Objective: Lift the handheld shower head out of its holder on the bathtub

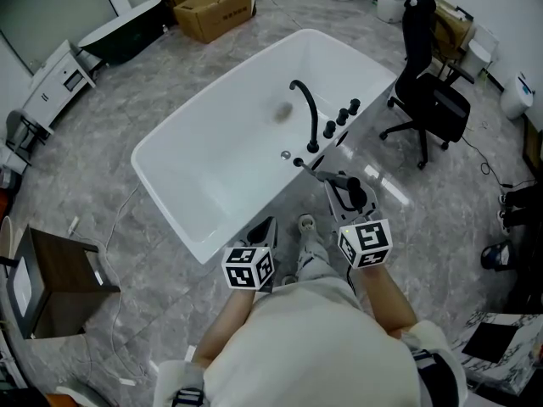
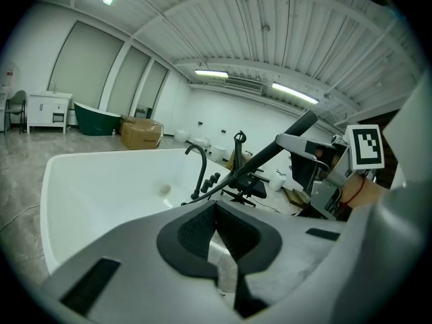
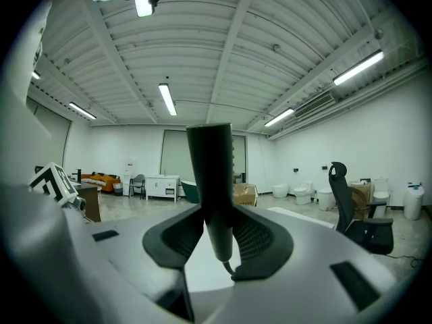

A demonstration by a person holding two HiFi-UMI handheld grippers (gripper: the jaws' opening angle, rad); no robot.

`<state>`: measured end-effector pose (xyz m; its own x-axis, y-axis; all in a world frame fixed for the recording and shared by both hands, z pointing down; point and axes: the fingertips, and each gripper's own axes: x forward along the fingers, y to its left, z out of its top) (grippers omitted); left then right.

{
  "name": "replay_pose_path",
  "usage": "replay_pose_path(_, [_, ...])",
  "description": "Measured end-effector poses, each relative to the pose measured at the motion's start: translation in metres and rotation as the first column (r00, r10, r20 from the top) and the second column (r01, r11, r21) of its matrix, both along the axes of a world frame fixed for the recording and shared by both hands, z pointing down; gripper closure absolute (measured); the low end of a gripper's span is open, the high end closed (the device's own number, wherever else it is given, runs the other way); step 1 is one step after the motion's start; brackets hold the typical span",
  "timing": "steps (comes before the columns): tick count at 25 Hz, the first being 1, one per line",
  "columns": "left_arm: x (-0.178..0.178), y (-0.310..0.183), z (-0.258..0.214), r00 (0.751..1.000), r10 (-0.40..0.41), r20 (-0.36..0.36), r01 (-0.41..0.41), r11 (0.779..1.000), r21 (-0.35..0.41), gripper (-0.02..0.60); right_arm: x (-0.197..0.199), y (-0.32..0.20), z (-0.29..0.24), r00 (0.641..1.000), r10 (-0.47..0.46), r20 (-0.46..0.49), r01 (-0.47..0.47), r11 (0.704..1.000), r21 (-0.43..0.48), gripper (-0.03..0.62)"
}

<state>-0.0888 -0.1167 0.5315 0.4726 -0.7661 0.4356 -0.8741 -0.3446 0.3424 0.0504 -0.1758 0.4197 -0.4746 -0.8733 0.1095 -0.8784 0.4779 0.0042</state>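
Observation:
The white bathtub [image 1: 146,161] lies across the floor, with a black curved faucet [image 1: 305,113] and black knobs [image 1: 341,116] on its near rim. My right gripper [image 1: 344,185] is shut on the black handle of the shower head [image 1: 355,195], held up beside the rim. Its black hose [image 1: 304,167] trails back to the tub edge. In the right gripper view the handle [image 3: 210,181] stands upright between the pads, at my right gripper [image 3: 219,238]. My left gripper [image 1: 265,231] hovers at the tub's near edge, shut and empty [image 2: 216,211]. From there the shower head [image 2: 277,147] slants up to the right.
A black office chair [image 1: 428,83] stands right of the tub. A cardboard box [image 1: 212,7] and a dark tub [image 1: 127,32] are beyond it. A wooden cabinet [image 1: 51,287] stands at the lower left, with cables on the floor. The person's shoe [image 1: 306,225] is between the grippers.

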Motion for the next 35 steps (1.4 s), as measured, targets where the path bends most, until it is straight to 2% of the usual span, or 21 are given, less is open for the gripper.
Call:
replay_pose_path(13, [-0.011, 0.011, -0.003, 1.0, -0.013, -0.006, 0.013, 1.0, 0.015, 0.561, -0.005, 0.027, -0.071, 0.997, -0.035, 0.073, 0.023, 0.987, 0.157, 0.451])
replay_pose_path(18, [-0.013, 0.012, -0.003, 1.0, -0.02, -0.016, 0.02, 1.0, 0.019, 0.561, -0.007, 0.033, -0.086, 0.996, -0.057, 0.068, 0.042, 0.977, 0.209, 0.451])
replay_pose_path(35, [-0.013, 0.009, -0.003, 0.999, -0.023, -0.024, 0.024, 1.0, 0.02, 0.561, -0.007, 0.032, -0.09, 0.995, -0.053, 0.085, 0.034, 0.977, 0.209, 0.451])
